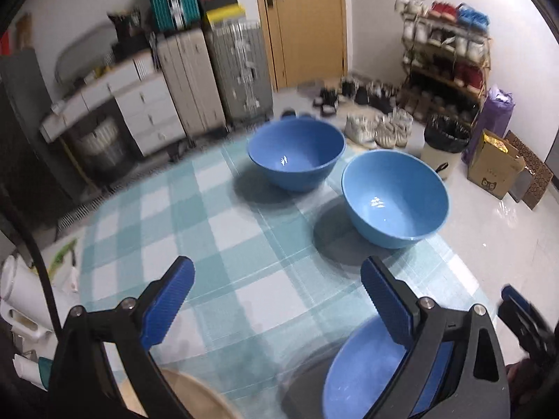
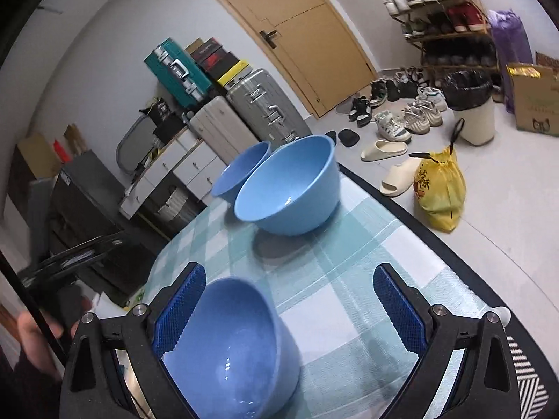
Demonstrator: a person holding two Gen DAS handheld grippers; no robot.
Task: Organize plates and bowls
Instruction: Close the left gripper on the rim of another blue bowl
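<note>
left fingers (image 1: 277, 300) wide apart, empty | right fingers (image 2: 290, 296) wide apart, empty

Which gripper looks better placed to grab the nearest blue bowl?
Right, probably: the nearest bowl sits between the open right gripper fingers, while the left gripper is open over bare tablecloth.

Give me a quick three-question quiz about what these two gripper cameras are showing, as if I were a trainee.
1. How many blue bowls stand on the checked tablecloth?
2. True or false: the two far bowls are stacked one inside the other.
3. Which gripper has the near bowl between its open fingers: A) left, B) right?

Key
1. Three: the far bowl, the middle bowl and the near bowl.
2. False; in the left wrist view they stand side by side with a gap.
3. B. The right gripper straddles it; the left gripper is open over bare cloth.
</note>
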